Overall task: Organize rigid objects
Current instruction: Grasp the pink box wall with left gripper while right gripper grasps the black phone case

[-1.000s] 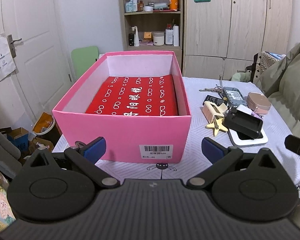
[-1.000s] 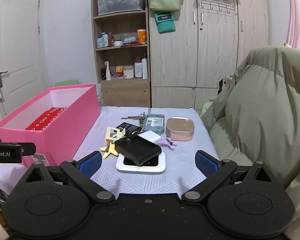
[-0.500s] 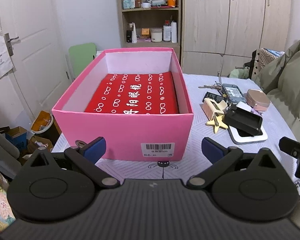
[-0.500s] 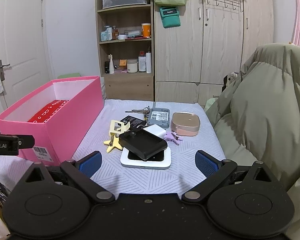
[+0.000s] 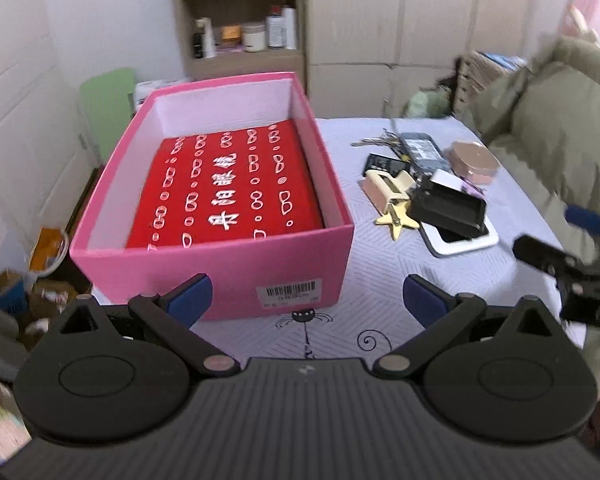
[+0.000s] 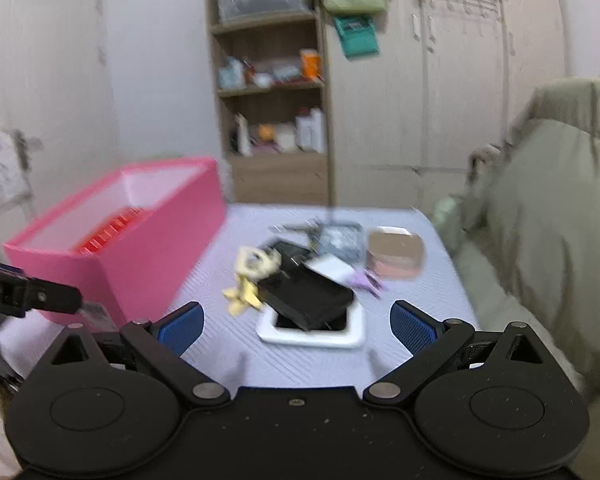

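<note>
Left tool (image 5: 306,300) spread wide, empty, blue ribbed pads facing pink cardboard box (image 5: 236,264). Box rectangular, open-topped, red printed cloth (image 5: 224,192) flat inside. Right tool (image 6: 296,326) likewise spread, empty, above quilted lilac worktop (image 6: 300,364). Rigid clutter right of box: black boxy case (image 6: 306,296) tilted on white rounded tray (image 6: 312,338), yellow star piece (image 6: 242,294), keys (image 5: 374,142), rose-gold rounded compact (image 6: 396,254).

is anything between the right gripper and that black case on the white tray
Nothing visible. The right hand-held gripper is open with only bare bedspread ahead of it before the black case, which lies tilted across the white tray. A yellow star touches the case's left side.
</note>
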Available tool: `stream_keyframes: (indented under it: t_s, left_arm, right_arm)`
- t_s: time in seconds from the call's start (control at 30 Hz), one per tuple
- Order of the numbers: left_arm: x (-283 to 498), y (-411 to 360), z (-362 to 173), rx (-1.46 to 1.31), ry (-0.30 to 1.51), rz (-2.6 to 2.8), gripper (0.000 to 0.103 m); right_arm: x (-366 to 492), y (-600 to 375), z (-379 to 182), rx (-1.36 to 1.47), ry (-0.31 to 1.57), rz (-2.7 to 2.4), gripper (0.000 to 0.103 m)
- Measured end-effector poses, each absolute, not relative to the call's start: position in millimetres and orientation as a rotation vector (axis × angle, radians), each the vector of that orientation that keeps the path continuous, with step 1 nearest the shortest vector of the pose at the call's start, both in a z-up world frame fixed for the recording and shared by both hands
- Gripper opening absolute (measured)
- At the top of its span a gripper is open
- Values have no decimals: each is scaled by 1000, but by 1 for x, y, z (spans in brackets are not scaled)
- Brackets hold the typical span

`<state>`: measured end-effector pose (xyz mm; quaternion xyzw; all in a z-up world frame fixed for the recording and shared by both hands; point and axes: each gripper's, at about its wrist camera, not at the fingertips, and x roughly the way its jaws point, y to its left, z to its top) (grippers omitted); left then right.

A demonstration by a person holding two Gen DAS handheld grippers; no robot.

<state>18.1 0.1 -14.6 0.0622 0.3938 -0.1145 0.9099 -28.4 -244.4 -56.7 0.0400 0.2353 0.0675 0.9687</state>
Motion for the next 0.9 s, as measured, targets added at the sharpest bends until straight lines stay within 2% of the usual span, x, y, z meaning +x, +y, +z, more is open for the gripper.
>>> stream_keyframes:
  t_s: [0.27, 0.53, 0.9]
  left_arm:
    - [45, 25, 22, 218, 883, -351, 103]
    - [100, 53, 44, 287, 935, -338, 99]
    - [179, 106, 26, 292, 994, -256, 98]
  right_arm:
    - [1, -248, -45, 77, 506, 246, 101]
    - [44, -239, -54, -59, 598, 283, 101]
    - [116, -250, -89, -217, 813, 373, 98]
